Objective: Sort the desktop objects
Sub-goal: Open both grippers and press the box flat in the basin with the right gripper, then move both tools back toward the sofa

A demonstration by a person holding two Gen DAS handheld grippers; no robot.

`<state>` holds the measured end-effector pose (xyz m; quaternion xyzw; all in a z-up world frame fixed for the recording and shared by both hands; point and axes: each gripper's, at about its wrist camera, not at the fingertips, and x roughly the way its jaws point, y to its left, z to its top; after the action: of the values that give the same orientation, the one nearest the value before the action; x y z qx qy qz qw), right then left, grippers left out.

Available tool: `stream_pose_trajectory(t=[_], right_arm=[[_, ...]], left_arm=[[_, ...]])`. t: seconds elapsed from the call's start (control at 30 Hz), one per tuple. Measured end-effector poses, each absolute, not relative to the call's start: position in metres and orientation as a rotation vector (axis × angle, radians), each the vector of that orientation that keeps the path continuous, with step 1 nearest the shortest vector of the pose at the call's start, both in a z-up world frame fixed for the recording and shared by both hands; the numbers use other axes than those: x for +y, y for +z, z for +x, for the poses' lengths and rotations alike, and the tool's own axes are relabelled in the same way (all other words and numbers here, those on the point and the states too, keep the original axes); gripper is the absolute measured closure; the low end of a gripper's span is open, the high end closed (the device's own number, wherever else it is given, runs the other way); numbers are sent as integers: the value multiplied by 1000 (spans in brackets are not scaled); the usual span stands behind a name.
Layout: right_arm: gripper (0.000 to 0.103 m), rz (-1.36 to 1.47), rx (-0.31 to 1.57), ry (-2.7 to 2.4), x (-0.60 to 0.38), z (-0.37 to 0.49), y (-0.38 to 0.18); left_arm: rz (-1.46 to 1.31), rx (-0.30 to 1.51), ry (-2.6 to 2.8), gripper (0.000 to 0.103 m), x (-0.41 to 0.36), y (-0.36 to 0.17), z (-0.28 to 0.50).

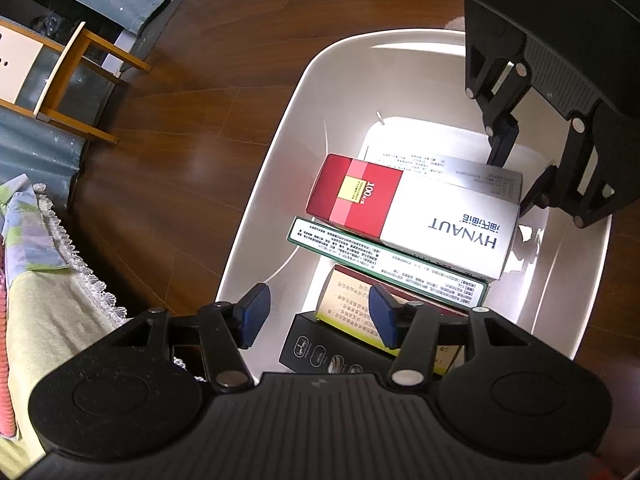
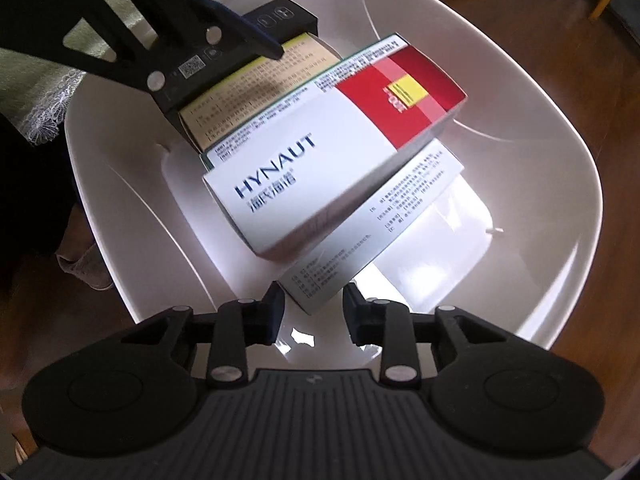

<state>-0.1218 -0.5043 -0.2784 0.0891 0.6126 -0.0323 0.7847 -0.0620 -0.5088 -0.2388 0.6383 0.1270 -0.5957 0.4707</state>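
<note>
White bin (image 1: 256,200), boxes (image 1: 412,216) centred.

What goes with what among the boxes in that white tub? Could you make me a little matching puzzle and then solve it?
Things:
1. HYNAUT box
2. black box
3. green-edged box
4. white tub

Descriptions:
A. holds all the boxes
B. white and red, on top of the pile
C. directly under the top box, covered in small print
D. dark, with small icons, at the tub's end by the left gripper

Pairs: 1-B, 2-D, 3-C, 4-A
</note>
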Motion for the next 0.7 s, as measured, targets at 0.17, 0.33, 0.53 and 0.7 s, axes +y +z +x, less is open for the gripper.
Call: stream_pose_trajectory(t=[0.17,0.33,0.53,0.7], right_arm=[[78,188,1310,-55,-504,-123,-279],[78,172,1312,-61,-499,-118,-278],[77,163,1292,-109,-499,-128,-269],[61,172,1241,-165,-497,-140,-254]], left_arm=[[1572,316,-1463,45,-510,-239,-62],[1576,316,-1465,44,-509,-240,-62],[1579,314,-1465,39,-507,-240,-62],[1586,320,-1467,39,-503,-240,-61]])
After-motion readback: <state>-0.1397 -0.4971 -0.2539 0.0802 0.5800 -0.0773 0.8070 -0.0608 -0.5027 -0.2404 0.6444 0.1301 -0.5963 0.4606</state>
